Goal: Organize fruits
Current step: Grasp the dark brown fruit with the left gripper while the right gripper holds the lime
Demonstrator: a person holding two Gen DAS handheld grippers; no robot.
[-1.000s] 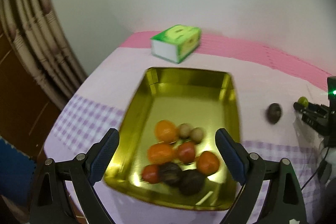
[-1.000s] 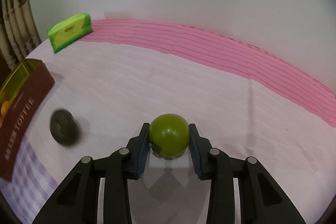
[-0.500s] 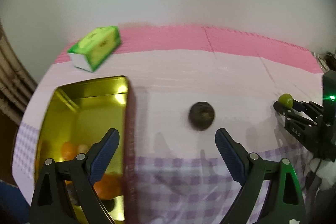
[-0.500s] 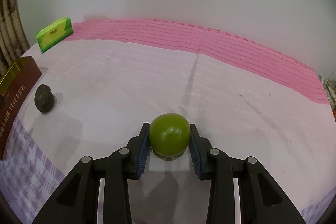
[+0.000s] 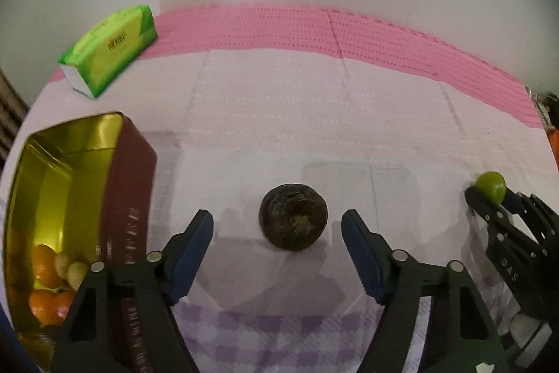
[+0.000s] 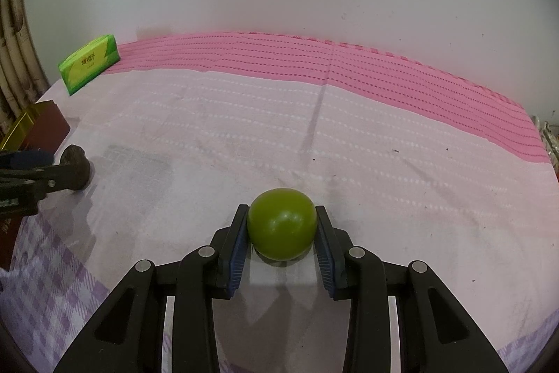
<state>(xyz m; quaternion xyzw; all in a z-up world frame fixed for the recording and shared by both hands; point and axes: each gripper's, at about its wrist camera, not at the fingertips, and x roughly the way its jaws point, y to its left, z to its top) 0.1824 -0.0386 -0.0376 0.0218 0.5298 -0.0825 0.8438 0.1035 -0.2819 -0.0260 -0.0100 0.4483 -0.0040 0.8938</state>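
Note:
A dark wrinkled fruit (image 5: pixel 293 216) lies on the cloth-covered table, between and just ahead of the blue pads of my open left gripper (image 5: pixel 277 228). It also shows at the left of the right wrist view (image 6: pixel 77 171), partly behind the left gripper's fingers. My right gripper (image 6: pixel 281 229) is shut on a round green fruit (image 6: pixel 281 229); the green fruit also shows at the right of the left wrist view (image 5: pixel 492 187). A gold-lined tin (image 5: pixel 63 163) at the left holds several orange and pale fruits (image 5: pixel 45 268).
A green tissue box (image 5: pixel 110 49) lies at the back left by the white wall. A pink mat (image 6: pixel 314 65) runs along the table's back edge. Purple checked cloth (image 5: pixel 279 331) covers the table's near side.
My left gripper has swung right from above the tin and now has the dark fruit between its open fingers. My right gripper keeps hold of the green fruit and has turned slightly.

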